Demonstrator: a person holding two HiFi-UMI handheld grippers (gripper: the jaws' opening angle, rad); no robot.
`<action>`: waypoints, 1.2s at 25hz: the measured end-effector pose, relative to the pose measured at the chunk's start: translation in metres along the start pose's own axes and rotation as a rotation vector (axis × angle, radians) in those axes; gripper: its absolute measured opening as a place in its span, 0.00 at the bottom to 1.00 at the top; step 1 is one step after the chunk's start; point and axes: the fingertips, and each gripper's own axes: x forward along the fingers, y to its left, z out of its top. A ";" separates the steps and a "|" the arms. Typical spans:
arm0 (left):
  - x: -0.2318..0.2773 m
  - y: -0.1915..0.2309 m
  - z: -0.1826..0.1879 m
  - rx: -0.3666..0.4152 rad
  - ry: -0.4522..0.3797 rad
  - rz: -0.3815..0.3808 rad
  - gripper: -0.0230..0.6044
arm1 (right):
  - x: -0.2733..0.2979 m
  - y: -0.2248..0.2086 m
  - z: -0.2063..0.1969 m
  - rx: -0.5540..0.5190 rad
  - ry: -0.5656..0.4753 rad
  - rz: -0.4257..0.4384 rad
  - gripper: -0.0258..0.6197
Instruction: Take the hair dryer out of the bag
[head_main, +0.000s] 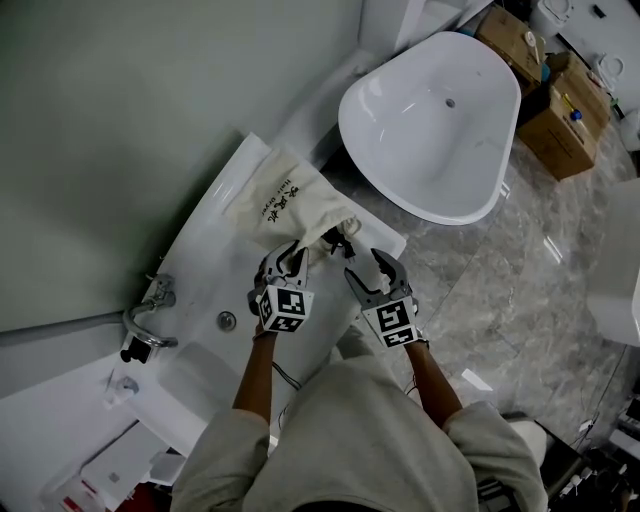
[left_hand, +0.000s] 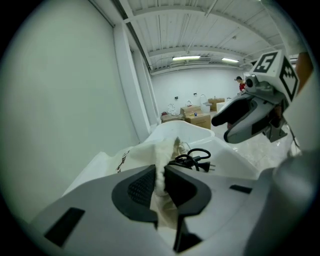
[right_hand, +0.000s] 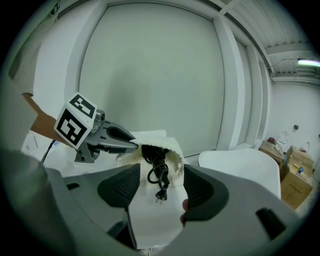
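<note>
On the white bench (head_main: 205, 250) beside the wall lies one cream cloth bag (head_main: 283, 203) with black print, and two tools work at its mouth. The count of the remaining items is one black cord (head_main: 338, 243) ending in one two-pin plug, one faucet (head_main: 146, 326) at the basin, and one white bathtub (head_main: 440, 120) on the floor beyond the bench end. The hair dryer is in the bag; only its cord shows, so the direction in which its body points cannot be told. The long axis of the bag runs from the closed end, at the upper left of the head view, to the gathered mouth at the lower right, and the mouth faces the tools. The cord spills out of the mouth in loose loops, with the plug lying on the bench just beyond the fabric. The left tool (head_main: 292, 256) has its jaws narrow and clamped on the bag: the left gripper view shows a fold of the cream rim pinched between the two pads. The right tool (head_main: 366, 266) has its jaws wide and holds nothing; the right gripper view shows the cord, the plug and the bag mouth beyond the gap, touching neither pad. The head view alone shows the print, the faucet and the full length of the bag. The right gripper view alone looks into the dark opening of the mouth.
</note>
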 end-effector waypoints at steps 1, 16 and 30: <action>-0.001 0.002 0.001 -0.017 -0.007 0.002 0.12 | -0.001 0.002 0.000 -0.006 0.004 0.002 0.45; -0.019 0.021 0.022 -0.180 -0.083 0.042 0.11 | 0.034 0.036 -0.002 -0.125 0.132 0.164 0.51; -0.014 0.023 0.027 -0.187 -0.075 0.049 0.11 | 0.105 0.042 -0.006 -0.257 0.339 0.307 0.55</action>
